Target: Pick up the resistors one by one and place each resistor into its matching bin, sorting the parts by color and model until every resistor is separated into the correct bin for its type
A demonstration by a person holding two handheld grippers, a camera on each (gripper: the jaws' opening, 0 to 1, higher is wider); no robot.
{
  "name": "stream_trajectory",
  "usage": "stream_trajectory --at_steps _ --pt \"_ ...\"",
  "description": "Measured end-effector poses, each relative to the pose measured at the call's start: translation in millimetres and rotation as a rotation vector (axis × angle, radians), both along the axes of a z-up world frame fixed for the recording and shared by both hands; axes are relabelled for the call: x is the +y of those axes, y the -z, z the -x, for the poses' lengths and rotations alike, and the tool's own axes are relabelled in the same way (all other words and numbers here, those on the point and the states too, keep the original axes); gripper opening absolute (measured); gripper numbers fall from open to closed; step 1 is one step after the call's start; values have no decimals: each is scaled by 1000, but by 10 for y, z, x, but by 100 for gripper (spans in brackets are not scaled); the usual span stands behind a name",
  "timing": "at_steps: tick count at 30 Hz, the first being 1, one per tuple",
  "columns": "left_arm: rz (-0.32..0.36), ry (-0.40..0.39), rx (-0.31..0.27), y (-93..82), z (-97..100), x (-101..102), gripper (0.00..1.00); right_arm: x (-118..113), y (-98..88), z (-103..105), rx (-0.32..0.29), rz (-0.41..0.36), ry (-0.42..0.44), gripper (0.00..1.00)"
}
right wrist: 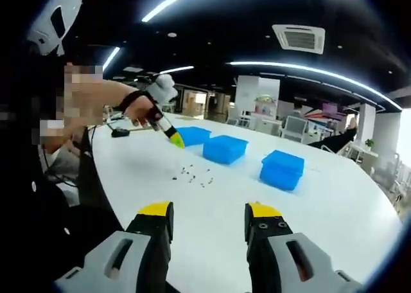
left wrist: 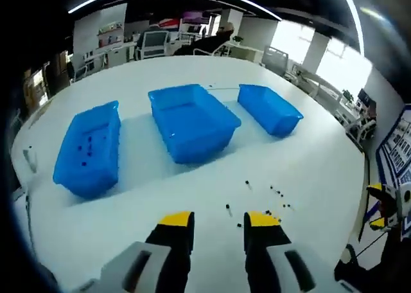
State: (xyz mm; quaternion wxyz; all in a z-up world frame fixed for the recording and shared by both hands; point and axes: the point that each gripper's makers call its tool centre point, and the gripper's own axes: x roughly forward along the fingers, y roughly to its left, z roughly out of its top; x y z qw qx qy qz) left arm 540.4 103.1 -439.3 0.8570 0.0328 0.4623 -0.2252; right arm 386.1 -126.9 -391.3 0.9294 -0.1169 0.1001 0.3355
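Note:
Three blue bins stand in a row on the white table: a left bin (left wrist: 87, 148) with several small dark resistors inside, a middle bin (left wrist: 192, 119) and a right bin (left wrist: 270, 108). Loose resistors (left wrist: 273, 195) lie scattered on the table just ahead of my left gripper (left wrist: 218, 223), which is open with nothing between its yellow-tipped jaws. From the right gripper view the same bins (right wrist: 225, 148) sit beyond the scattered resistors (right wrist: 192, 173). A hand holds the left gripper (right wrist: 176, 140) above the table there. My right gripper (right wrist: 210, 214) is open and empty, well short of the resistors.
The person stands at the table's edge (right wrist: 96, 177) on the left of the right gripper view. A small black object (right wrist: 119, 133) with a cable lies at the far side. Office chairs and desks (left wrist: 154, 42) stand beyond the table.

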Motion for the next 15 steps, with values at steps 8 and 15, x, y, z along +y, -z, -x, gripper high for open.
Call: stream_trajectory --at_steps 8,15 --pt "-70 0 108 185 -88 -174 25 -18 9 22 3 -14 6 46" --pt "-107 3 161 333 -109 -187 22 -24 34 43 9 -16 9 46"
